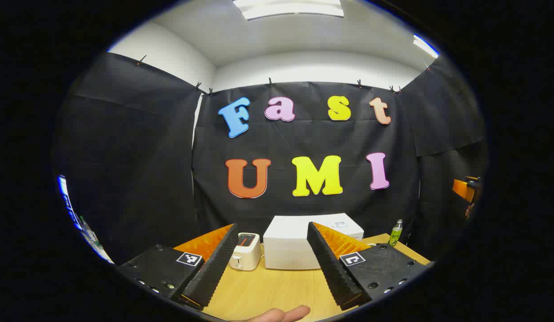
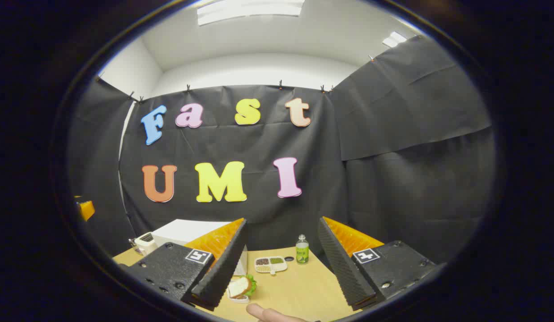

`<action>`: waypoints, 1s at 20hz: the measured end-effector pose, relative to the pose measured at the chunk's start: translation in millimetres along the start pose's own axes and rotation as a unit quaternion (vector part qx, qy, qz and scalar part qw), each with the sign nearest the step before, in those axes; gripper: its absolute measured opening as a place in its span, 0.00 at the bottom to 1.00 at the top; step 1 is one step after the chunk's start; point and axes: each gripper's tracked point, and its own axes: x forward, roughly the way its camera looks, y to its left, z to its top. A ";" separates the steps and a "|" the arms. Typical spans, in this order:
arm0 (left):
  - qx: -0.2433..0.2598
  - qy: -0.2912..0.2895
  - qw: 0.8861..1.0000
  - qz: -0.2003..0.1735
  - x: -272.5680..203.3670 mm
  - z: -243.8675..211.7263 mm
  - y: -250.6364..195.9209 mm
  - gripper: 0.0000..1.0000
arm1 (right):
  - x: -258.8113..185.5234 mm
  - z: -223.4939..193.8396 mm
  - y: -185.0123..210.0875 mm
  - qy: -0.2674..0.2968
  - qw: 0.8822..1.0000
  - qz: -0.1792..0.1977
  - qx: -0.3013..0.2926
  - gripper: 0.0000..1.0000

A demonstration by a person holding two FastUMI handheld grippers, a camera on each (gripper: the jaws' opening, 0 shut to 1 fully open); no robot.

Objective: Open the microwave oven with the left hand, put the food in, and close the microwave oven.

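Between the left gripper's jaws, spread wide and holding nothing, sits the microwave oven, well apart from the tips, at the back of the surface. Right gripper likewise: jaws wide, empty, raised above the surface w/ the food below and beyond them. A fingertip pokes in at the bottom edge of the left gripper view; same in the right gripper view.

Progress, judging from how things lie: nothing done yet. Microwave looks shut, no door swung out as far as I can tell, though its front is partly hidden behind the jaws. Sandwich lies out on a small plate, near the inner finger of the right gripper in that view, not touched. Left to do: open door w/ left, load food, close. All 3 steps.

Materials/shapes: finger pads are ridged, sawtooth-like, wedge-shaped, on blocky matte bodies w/ square printed markers. Surface is light wood-grain, smooth. Microwave is a plain white box, matte, squared edges. Toaster just beside it, small, cream, rounded corners, slots on top. Sandwich: bread slices w/ frilly green leaf at the edge. Divided tray farther back, pale, w/ grainy fillings in compartments. Bottle clear plastic, green label, upright near the wall.
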 end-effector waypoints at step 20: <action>-0.060 0.014 0.998 -0.006 73.4 -47.3 -30.6 0.95 | 20.9 -25.0 -25.1 -0.012 1.000 0.009 0.013 0.92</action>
